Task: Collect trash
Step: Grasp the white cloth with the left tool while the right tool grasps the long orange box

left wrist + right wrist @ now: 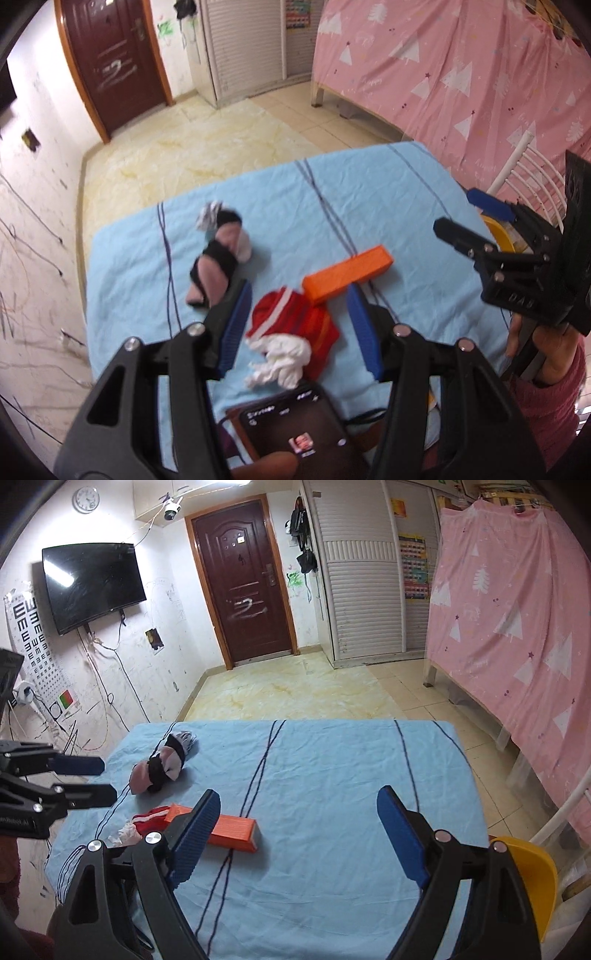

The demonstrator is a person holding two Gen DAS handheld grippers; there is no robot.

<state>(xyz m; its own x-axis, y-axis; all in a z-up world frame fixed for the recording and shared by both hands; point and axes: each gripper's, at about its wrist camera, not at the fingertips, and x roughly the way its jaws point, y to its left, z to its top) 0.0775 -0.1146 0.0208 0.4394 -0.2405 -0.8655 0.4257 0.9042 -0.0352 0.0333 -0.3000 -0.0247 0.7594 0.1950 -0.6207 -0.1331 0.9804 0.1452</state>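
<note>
On the light blue cloth of the table [369, 192] lie a red and white crumpled wrapper with white tissue [291, 336], an orange box [347, 275] and a black, pink and white bundle of cloth [218, 251]. My left gripper [299, 314] is open, its blue pads on either side of and above the red and white trash. My right gripper [299, 812] is open and empty over the table's middle; it also shows in the left wrist view [454, 210]. The right wrist view shows the orange box [232, 830], the red trash [147, 821] and the bundle [162, 764].
A yellow bin [532, 871] stands beside the table's right edge, next to a white chair back [524, 173]. A phone [295, 432] lies at the table's near edge. A pink-curtained bed [517, 627] is to the right, tiled floor and a door [240, 579] are beyond.
</note>
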